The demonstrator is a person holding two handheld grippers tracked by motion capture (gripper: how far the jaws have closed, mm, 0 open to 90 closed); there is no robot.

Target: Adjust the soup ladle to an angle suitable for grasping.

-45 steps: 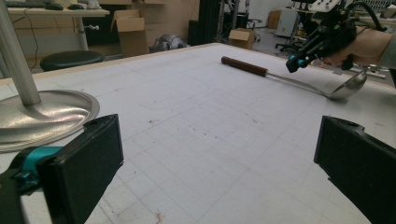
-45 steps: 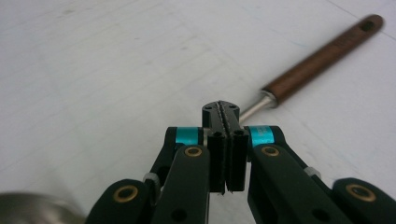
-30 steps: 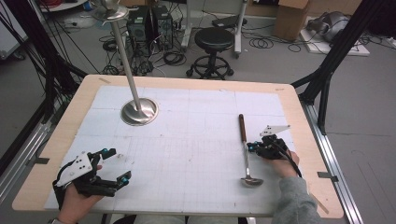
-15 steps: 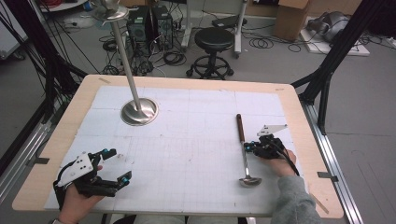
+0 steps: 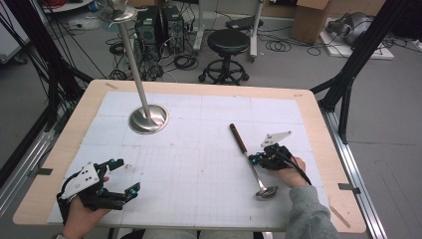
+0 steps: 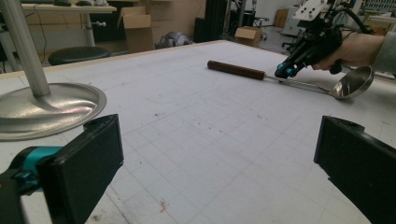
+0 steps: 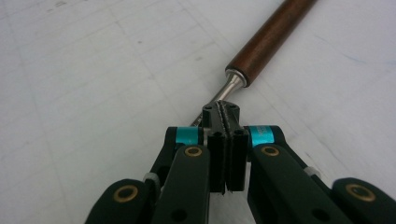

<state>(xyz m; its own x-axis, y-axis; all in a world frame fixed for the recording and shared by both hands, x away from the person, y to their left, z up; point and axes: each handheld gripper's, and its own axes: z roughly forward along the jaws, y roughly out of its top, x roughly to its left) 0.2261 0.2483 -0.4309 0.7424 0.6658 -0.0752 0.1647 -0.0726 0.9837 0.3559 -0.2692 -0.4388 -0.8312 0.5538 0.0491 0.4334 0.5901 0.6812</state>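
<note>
A ladle [image 5: 240, 140] with a brown wooden handle and a steel bowl lies on the white gridded mat at the right. My right gripper [image 5: 253, 159] is shut on its thin metal shaft just below the handle; in the right gripper view the jaws [image 7: 220, 112] meet around the shaft, and the ladle handle [image 7: 271, 39] runs away up to the right. My left gripper [image 5: 127, 175] rests near the front left of the table, open with nothing between its jaws. In the left gripper view, the left gripper [image 6: 219, 163] faces the ladle [image 6: 236, 70] and the right gripper [image 6: 285, 71] across the mat.
A steel stand with a round base [image 5: 148, 118] and a tall pole rises at the back left of the mat; the stand's base [image 6: 46, 105] is also close in the left gripper view. The wooden table rim [image 5: 318, 124] borders the mat. A black stool [image 5: 228, 42] stands beyond the table.
The right gripper has shifted a little left with the ladle. The ladle's handle end has swung left, so it now lies more slanted. The left gripper has stayed put.
</note>
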